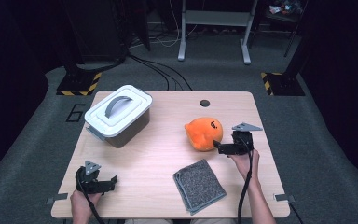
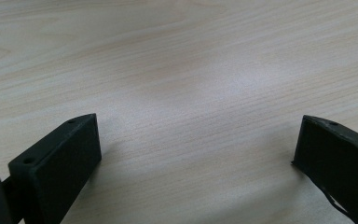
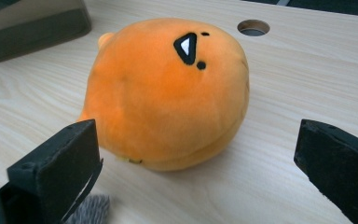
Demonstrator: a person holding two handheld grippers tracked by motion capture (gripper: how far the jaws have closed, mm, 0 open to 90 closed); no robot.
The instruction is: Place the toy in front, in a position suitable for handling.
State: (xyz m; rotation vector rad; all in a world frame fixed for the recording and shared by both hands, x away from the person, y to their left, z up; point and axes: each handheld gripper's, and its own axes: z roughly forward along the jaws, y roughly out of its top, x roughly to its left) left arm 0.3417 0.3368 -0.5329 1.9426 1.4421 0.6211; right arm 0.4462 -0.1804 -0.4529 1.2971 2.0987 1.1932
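If you close your right gripper (image 1: pixel 218 147) now, its wide-apart jaws may only pinch the near edge of the orange plush toy (image 3: pixel 168 93), because the toy is round and soft, and it can slip or roll on the smooth wooden table (image 1: pixel 158 154). Your left gripper (image 2: pixel 196 154) is also spread apart, holding nothing. Near you lies the rough grey folded cloth (image 1: pixel 199 185); the toy sits right of centre; farthest, at left, stands the hard plastic lidded box (image 1: pixel 118 115).
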